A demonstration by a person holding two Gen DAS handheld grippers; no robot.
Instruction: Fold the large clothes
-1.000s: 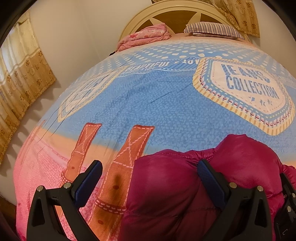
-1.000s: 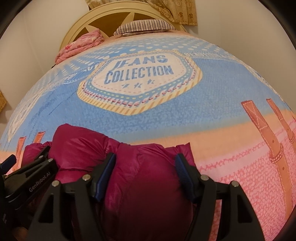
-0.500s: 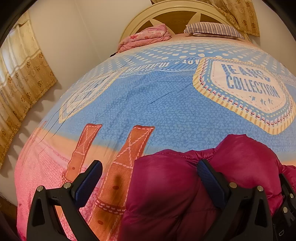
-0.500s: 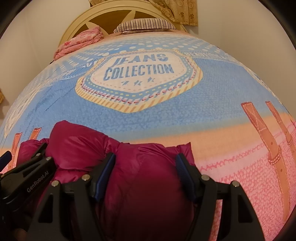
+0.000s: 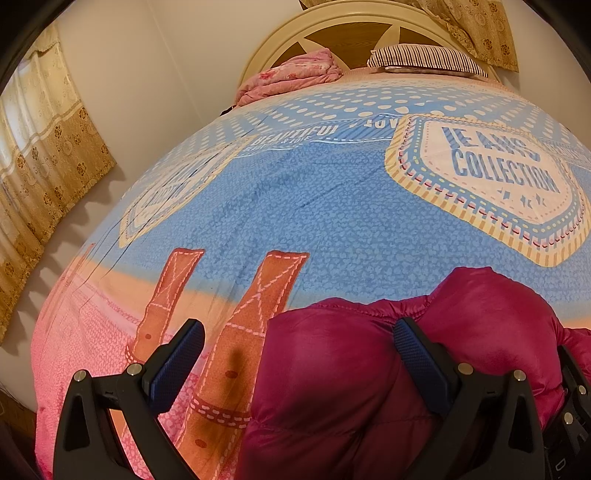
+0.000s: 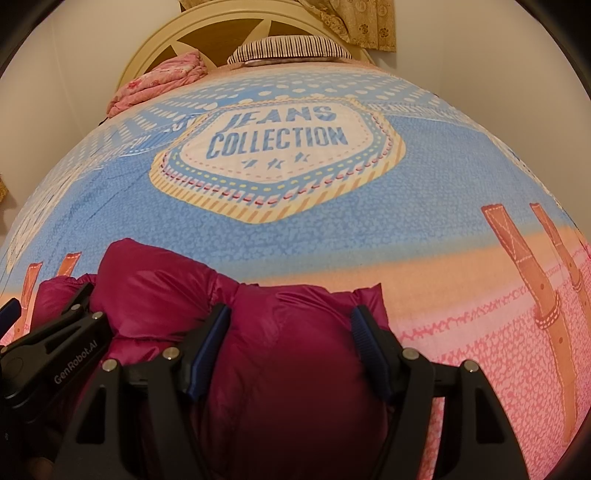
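Observation:
A magenta puffer jacket [image 5: 369,369] lies bunched at the near edge of the bed; it also shows in the right wrist view [image 6: 288,369]. My left gripper [image 5: 299,343] is open, its jaws wide apart, straddling the jacket's left edge, its left finger over the bedspread. My right gripper [image 6: 291,332] is open above the jacket's right part, with puffed fabric bulging between the fingers. The left gripper's body [image 6: 51,354] shows at the left of the right wrist view.
The bed is covered by a blue, orange and pink bedspread [image 5: 332,206] printed "JEANS COLLECTION". A striped pillow [image 5: 424,59] and a folded pink blanket [image 5: 291,74] lie by the cream headboard [image 6: 207,33]. Patterned curtains [image 5: 40,155] hang at the left wall.
Both views have crept slightly towards the bed's head. Both grippers stay open over the jacket.

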